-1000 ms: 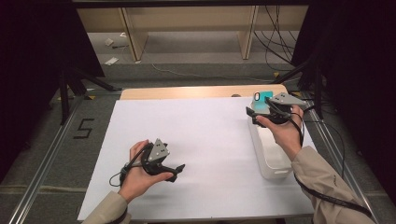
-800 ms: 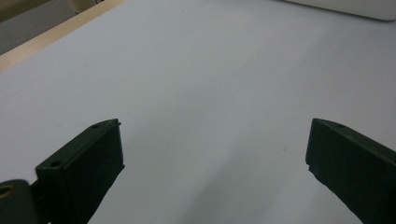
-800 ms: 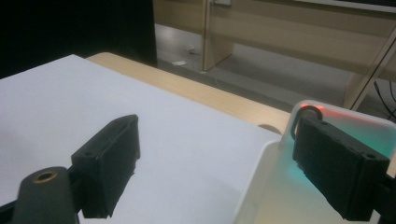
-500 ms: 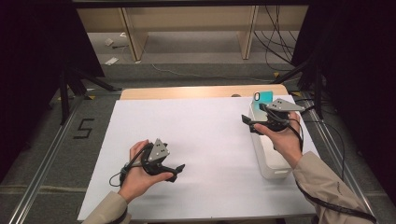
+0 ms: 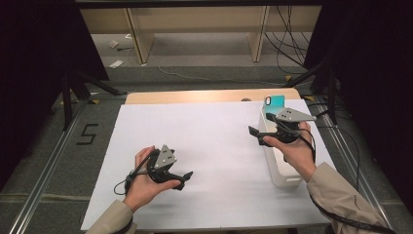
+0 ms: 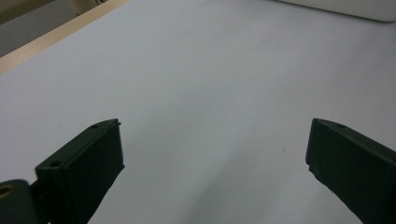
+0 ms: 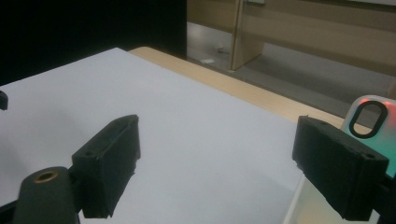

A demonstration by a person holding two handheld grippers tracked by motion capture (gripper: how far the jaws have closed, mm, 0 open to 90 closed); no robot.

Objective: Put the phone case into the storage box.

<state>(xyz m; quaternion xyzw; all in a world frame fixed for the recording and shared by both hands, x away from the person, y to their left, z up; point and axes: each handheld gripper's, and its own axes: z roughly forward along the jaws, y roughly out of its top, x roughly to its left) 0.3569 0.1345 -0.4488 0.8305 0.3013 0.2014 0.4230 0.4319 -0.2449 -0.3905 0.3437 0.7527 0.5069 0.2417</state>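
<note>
Both tools empty, jaws apart — left tool (image 5: 184,176) at seven o'clock, right tool (image 5: 259,135) over the white tray (image 5: 285,178) at three o'clock; nothing visibly done.

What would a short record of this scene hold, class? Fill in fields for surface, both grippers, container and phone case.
surface: white sheet over a wooden table
left gripper: open, low over the sheet, nothing between its jaws
right gripper: open, raised beside the container
container: white bin at the sheet's right edge
phone case: teal, at the bin's far end
</note>
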